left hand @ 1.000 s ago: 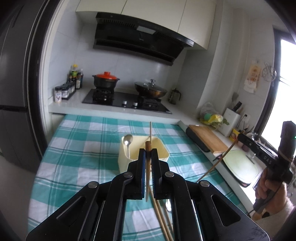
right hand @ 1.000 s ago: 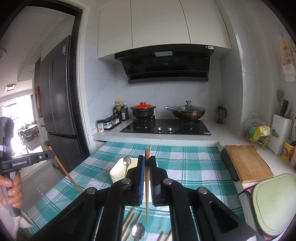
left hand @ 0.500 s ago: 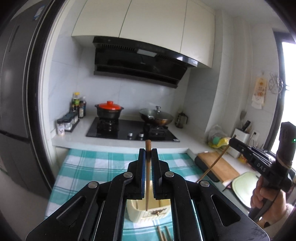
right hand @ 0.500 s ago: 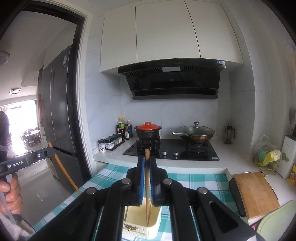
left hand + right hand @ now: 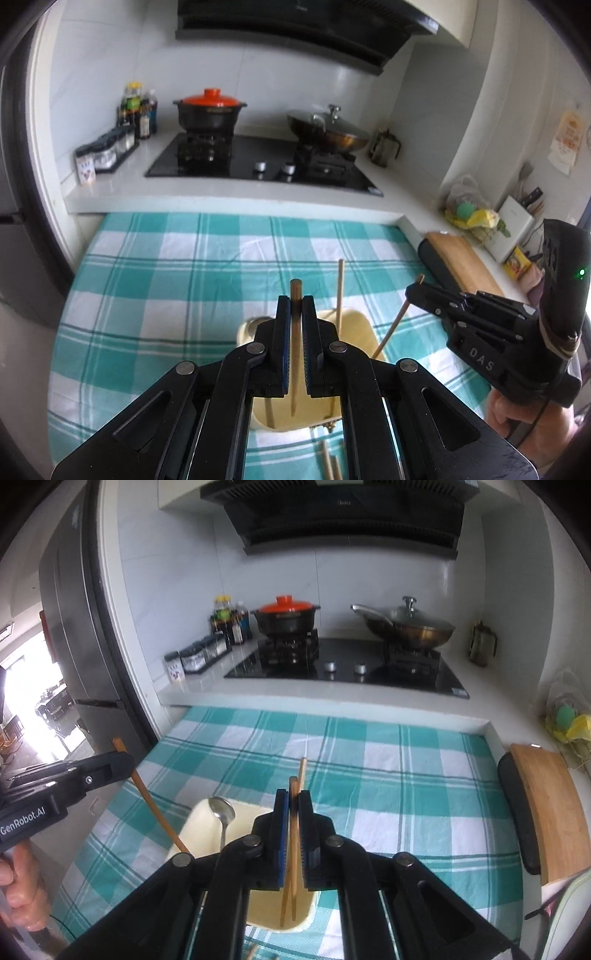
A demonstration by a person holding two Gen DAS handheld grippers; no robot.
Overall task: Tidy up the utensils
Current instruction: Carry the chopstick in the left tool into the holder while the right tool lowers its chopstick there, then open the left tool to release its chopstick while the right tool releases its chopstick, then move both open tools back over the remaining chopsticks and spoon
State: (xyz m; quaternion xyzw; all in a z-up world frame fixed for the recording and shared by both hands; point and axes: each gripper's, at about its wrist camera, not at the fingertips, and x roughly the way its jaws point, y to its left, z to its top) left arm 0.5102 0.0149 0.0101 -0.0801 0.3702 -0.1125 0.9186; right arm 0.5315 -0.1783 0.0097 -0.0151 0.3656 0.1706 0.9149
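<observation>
My left gripper is shut on a wooden chopstick that points down into the cream utensil holder on the checked cloth. My right gripper is shut on a second chopstick, whose lower end is also inside the holder. In the left wrist view the right gripper comes in from the right, its chopstick slanting to the holder's rim. In the right wrist view the left gripper comes in from the left. A metal spoon and one more chopstick stand in the holder.
Loose chopsticks lie on the teal checked cloth in front of the holder. Behind it is a stove with a red-lidded pot and a wok. A wooden cutting board lies right, and a fridge stands left.
Both grippers moved forward and down over the holder, each still shut on its chopstick. The chopsticks' lower ends now reach inside the holder, and both views tilt lower.
</observation>
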